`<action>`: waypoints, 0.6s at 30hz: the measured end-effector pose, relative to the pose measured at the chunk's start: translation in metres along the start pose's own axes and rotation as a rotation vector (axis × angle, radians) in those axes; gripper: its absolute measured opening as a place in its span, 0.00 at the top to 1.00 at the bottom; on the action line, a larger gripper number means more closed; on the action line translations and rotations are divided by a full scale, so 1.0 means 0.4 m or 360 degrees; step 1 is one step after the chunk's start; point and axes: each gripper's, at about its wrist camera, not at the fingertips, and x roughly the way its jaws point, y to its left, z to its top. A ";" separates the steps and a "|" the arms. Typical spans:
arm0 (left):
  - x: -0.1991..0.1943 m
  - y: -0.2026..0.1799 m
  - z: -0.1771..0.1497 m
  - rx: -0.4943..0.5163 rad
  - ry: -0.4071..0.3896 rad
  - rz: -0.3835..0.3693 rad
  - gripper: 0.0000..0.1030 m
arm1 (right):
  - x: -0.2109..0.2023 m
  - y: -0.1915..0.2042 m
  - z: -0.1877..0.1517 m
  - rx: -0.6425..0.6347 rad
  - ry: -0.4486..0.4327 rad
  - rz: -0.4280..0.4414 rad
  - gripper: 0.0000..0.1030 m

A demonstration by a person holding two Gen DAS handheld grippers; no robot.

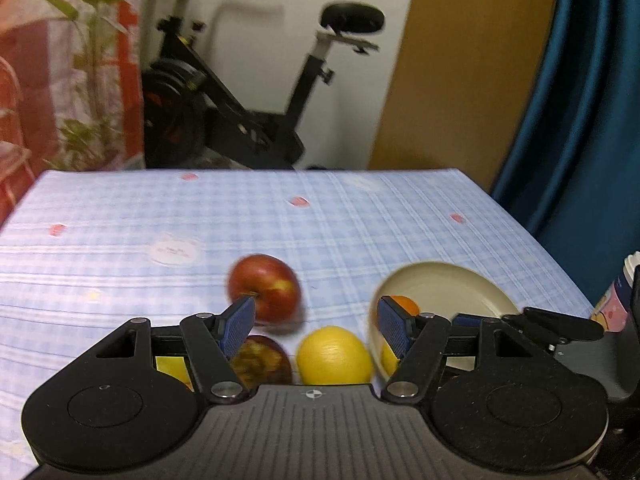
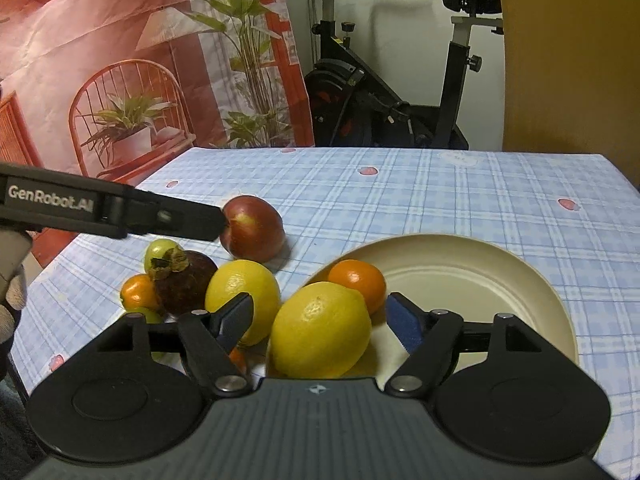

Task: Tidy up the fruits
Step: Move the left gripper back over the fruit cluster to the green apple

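My left gripper (image 1: pixel 316 320) is open, just short of a red apple (image 1: pixel 265 288) on the blue checked cloth; its left fingertip overlaps the apple. A lemon (image 1: pixel 334 356) and a dark mangosteen (image 1: pixel 262 360) lie below its fingers. In the right wrist view the left gripper's finger (image 2: pixel 176 220) touches the apple (image 2: pixel 254 228). My right gripper (image 2: pixel 320 320) is open around a lemon (image 2: pixel 320 330) lying at the near rim of the cream plate (image 2: pixel 472 276), with an orange (image 2: pixel 358 280) behind it on the plate. Whether its pads touch the lemon is unclear.
Left of the plate lie a second lemon (image 2: pixel 242 292), the mangosteen (image 2: pixel 184 280), a small orange (image 2: pixel 138 292) and a green fruit (image 2: pixel 160 250). A printed cup (image 1: pixel 618 300) stands at the table's right edge. An exercise bike (image 2: pixel 380 92) stands beyond the far edge.
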 end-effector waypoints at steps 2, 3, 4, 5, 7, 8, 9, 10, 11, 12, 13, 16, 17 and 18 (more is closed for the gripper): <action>-0.024 0.014 -0.004 -0.0006 -0.0049 0.0034 0.32 | -0.006 0.013 0.000 -0.0002 -0.0010 -0.0008 0.26; -0.038 0.021 -0.007 -0.0012 -0.0078 0.0056 0.32 | -0.009 0.019 0.000 -0.0005 -0.0015 -0.0011 0.26; -0.050 0.027 -0.010 -0.0019 -0.0105 0.0082 0.32 | -0.013 0.027 0.000 -0.0008 -0.0023 -0.0016 0.26; -0.062 0.029 -0.013 -0.0027 -0.0128 0.0106 0.32 | -0.017 0.031 -0.001 -0.0008 -0.0030 -0.0018 0.26; -0.086 0.039 -0.020 -0.0043 -0.0175 0.0173 0.32 | -0.025 0.042 -0.001 -0.0006 -0.0049 -0.0018 0.26; -0.094 0.037 -0.023 -0.0050 -0.0194 0.0210 0.32 | -0.029 0.049 -0.001 -0.0005 -0.0056 -0.0020 0.26; -0.104 0.041 -0.028 -0.0059 -0.0216 0.0231 0.32 | -0.033 0.057 0.000 -0.0005 -0.0059 -0.0019 0.26; -0.112 0.042 -0.032 -0.0067 -0.0237 0.0241 0.32 | -0.037 0.065 -0.001 -0.0003 -0.0063 -0.0012 0.26; -0.119 0.042 -0.036 -0.0075 -0.0259 0.0253 0.32 | -0.043 0.072 -0.001 -0.0003 -0.0074 -0.0008 0.26; -0.127 0.043 -0.042 -0.0081 -0.0278 0.0264 0.32 | -0.049 0.079 -0.003 -0.0004 -0.0089 -0.0009 0.26; -0.134 0.041 -0.047 -0.0083 -0.0293 0.0275 0.32 | -0.054 0.086 -0.005 -0.0006 -0.0103 -0.0009 0.26; -0.152 0.036 -0.064 -0.0071 -0.0315 0.0282 0.32 | -0.071 0.105 -0.015 -0.0004 -0.0138 -0.0008 0.26; -0.157 0.034 -0.069 -0.0065 -0.0317 0.0287 0.32 | -0.077 0.110 -0.019 -0.0001 -0.0147 -0.0007 0.26; -0.161 0.032 -0.074 -0.0064 -0.0324 0.0294 0.32 | -0.081 0.115 -0.024 0.0006 -0.0157 -0.0004 0.26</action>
